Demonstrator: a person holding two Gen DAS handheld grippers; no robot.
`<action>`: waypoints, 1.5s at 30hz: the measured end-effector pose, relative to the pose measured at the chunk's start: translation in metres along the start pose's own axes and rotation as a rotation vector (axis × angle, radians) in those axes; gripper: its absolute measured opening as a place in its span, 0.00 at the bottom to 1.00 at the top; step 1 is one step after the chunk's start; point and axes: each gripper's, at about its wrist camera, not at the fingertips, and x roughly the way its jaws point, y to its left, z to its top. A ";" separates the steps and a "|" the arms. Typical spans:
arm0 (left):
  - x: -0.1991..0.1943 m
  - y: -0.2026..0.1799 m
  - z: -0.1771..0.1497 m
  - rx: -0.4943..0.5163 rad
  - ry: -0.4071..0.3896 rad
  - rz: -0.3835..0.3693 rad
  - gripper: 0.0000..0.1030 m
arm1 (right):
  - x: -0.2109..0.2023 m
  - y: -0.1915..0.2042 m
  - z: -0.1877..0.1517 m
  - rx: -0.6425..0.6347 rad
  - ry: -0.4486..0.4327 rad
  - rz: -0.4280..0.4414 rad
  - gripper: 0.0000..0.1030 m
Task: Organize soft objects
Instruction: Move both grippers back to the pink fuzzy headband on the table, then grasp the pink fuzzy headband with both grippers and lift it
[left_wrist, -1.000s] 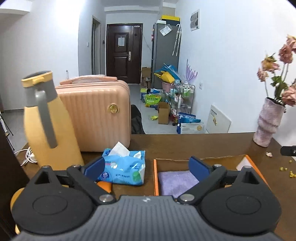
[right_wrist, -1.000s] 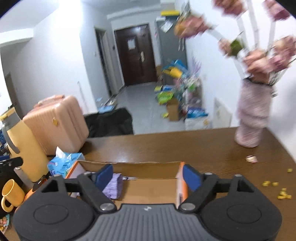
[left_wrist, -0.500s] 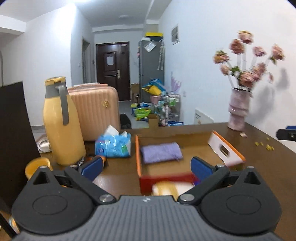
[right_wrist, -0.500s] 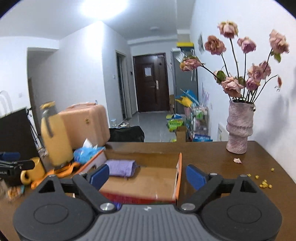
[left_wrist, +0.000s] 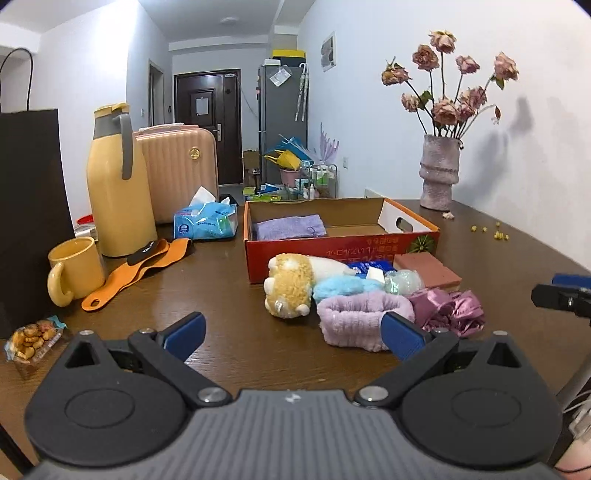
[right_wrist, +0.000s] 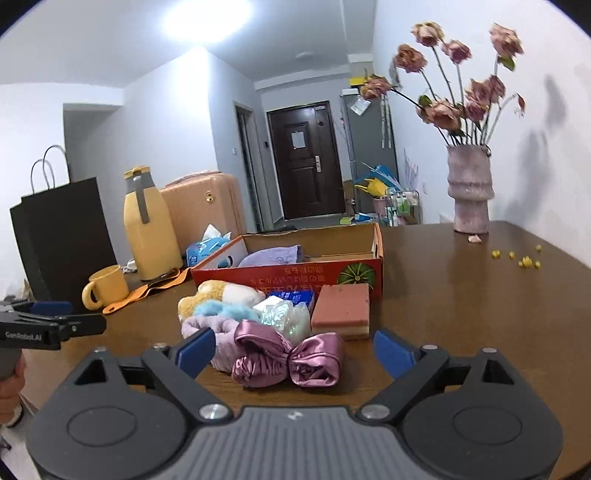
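A red cardboard box (left_wrist: 343, 251) (right_wrist: 295, 275) holds a folded purple cloth (left_wrist: 290, 226) (right_wrist: 271, 255). In front of it lies a pile: a tan and white plush toy (left_wrist: 291, 282), a blue fluffy item (left_wrist: 343, 286), a lilac fuzzy headband (left_wrist: 360, 317), a purple satin bow (right_wrist: 288, 358) (left_wrist: 448, 306) and a pink sponge block (right_wrist: 341, 308) (left_wrist: 426, 271). My left gripper (left_wrist: 293, 334) is open and empty, short of the pile. My right gripper (right_wrist: 295, 349) is open and empty, its jaws either side of the bow.
A yellow jug (left_wrist: 118, 184), yellow mug (left_wrist: 75, 269), orange strap (left_wrist: 144, 266), blue tissue pack (left_wrist: 205, 221), snack bag (left_wrist: 33, 338) and black paper bag (left_wrist: 26, 206) stand on the left. A vase of dried roses (left_wrist: 439, 173) stands at the back right.
Both grippers have pulled back and risen from over the box toward the table's near edge. The pile of soft things in front of the box has come into view.
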 end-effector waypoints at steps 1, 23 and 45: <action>0.002 0.001 0.000 -0.011 0.003 -0.009 1.00 | 0.000 -0.001 0.000 0.006 0.000 -0.001 0.90; 0.122 0.016 -0.012 -0.186 0.183 -0.237 0.09 | 0.117 0.046 -0.022 0.097 0.213 0.212 0.46; 0.083 0.030 -0.046 -0.340 0.230 -0.256 0.24 | 0.123 0.065 -0.028 0.088 0.249 0.164 0.25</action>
